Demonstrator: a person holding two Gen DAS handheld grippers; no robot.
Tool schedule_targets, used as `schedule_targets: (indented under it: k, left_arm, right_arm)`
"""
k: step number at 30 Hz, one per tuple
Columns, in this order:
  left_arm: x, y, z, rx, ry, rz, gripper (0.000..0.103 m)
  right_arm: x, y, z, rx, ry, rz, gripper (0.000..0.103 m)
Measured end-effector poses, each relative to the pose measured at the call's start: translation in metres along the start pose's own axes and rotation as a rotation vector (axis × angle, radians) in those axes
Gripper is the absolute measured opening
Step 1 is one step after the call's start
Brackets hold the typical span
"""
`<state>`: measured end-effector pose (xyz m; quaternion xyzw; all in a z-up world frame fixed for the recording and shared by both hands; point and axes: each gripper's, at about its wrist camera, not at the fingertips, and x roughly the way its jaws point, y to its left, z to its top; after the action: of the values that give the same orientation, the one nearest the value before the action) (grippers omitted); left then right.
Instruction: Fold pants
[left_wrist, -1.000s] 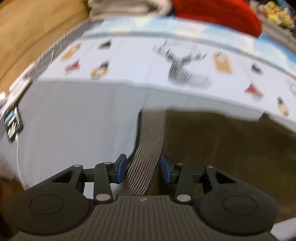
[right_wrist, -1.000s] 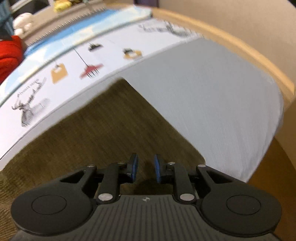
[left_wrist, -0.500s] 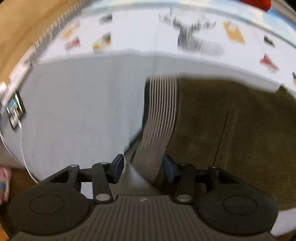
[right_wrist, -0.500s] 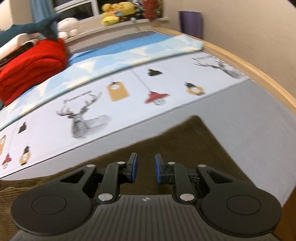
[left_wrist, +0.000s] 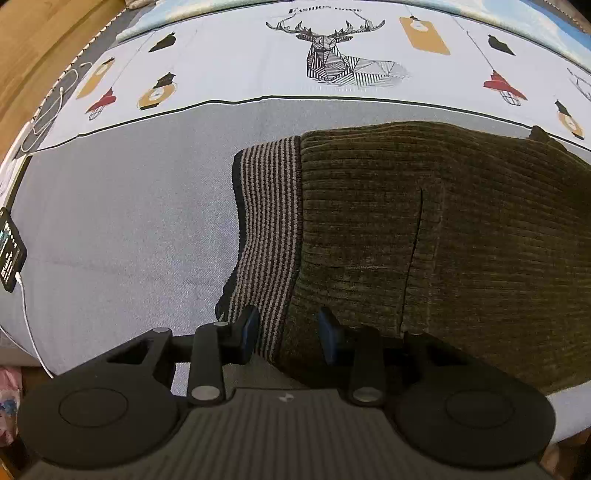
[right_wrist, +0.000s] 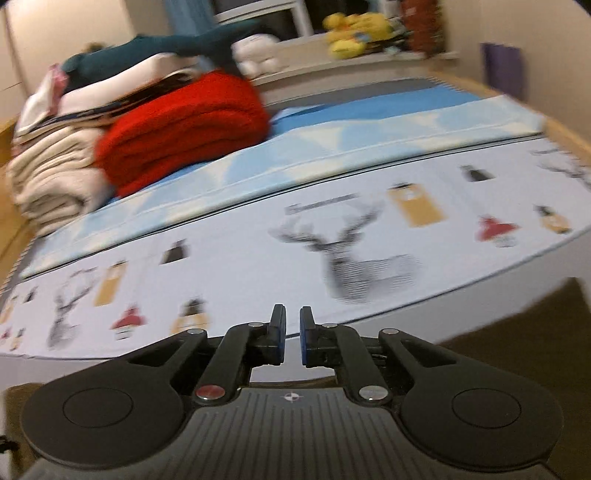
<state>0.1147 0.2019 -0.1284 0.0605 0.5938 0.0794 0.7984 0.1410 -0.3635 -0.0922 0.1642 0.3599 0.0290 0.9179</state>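
Here the olive corduroy pants (left_wrist: 424, 229) lie flat on the grey part of the bed sheet (left_wrist: 118, 221), striped waistband (left_wrist: 269, 229) toward the left, apparently already doubled over. The left gripper (left_wrist: 286, 336) points steeply down at the near waistband corner; its jaws have just been closing, with the waistband's near corner between them, though whether the pads press the cloth cannot be told. That corner is probably where the next fold gets lifted. The right gripper (right_wrist: 292, 339) has just been closing too and is nearly shut on nothing, raised over the deer-print sheet (right_wrist: 240, 266), facing a folded red blanket (right_wrist: 184, 129).
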Motion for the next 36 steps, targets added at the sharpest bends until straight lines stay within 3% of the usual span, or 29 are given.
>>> schedule_targets:
  k: [5,9,12,14,16,17,18,21,32,34,36]
  left_arm:
    - [-0.012,0.004,-0.005,-0.012,-0.004,-0.001,0.043]
    - [-0.041,0.006,0.003,-0.062,-0.123,-0.037,0.049]
    - [-0.056,-0.001,0.009,-0.075,-0.205,-0.127,0.049]
    - [-0.046,-0.009,0.010,-0.038,-0.150,-0.180,0.049]
    - [-0.013,-0.023,0.001,0.043,0.055,-0.146,0.052]
    - [-0.006,-0.032,-0.008,0.135,0.068,-0.118,0.052]
    - [-0.011,-0.038,-0.010,0.188,0.036,-0.102,0.052]
    - [-0.013,-0.030,-0.011,0.147,0.047,-0.126,0.052]
    - [-0.014,-0.032,-0.009,0.143,0.051,-0.131,0.053]
    - [-0.012,-0.027,-0.008,0.140,0.048,-0.143,0.053]
    - [-0.012,-0.024,-0.009,0.136,0.046,-0.154,0.054]
  right_arm:
    - [0.029,0.053,-0.001,-0.083,0.050,0.084,0.008]
    - [0.045,0.086,-0.005,-0.133,0.069,0.138,0.008]
    - [0.055,0.106,-0.007,-0.156,0.070,0.159,0.007]
    - [0.064,0.117,-0.008,-0.161,0.078,0.169,0.008]
    - [0.073,0.125,-0.009,-0.148,0.101,0.181,0.008]
    - [0.079,0.128,-0.009,-0.141,0.118,0.195,0.009]
    - [0.086,0.132,-0.010,-0.137,0.146,0.219,0.013]
    - [0.105,0.145,-0.015,-0.156,0.212,0.271,0.033]
    - [0.178,0.204,-0.058,-0.209,0.499,0.473,0.034]
    - [0.184,0.216,-0.060,-0.240,0.489,0.493,0.010]
    - [0.183,0.222,-0.048,-0.225,0.410,0.520,0.009]
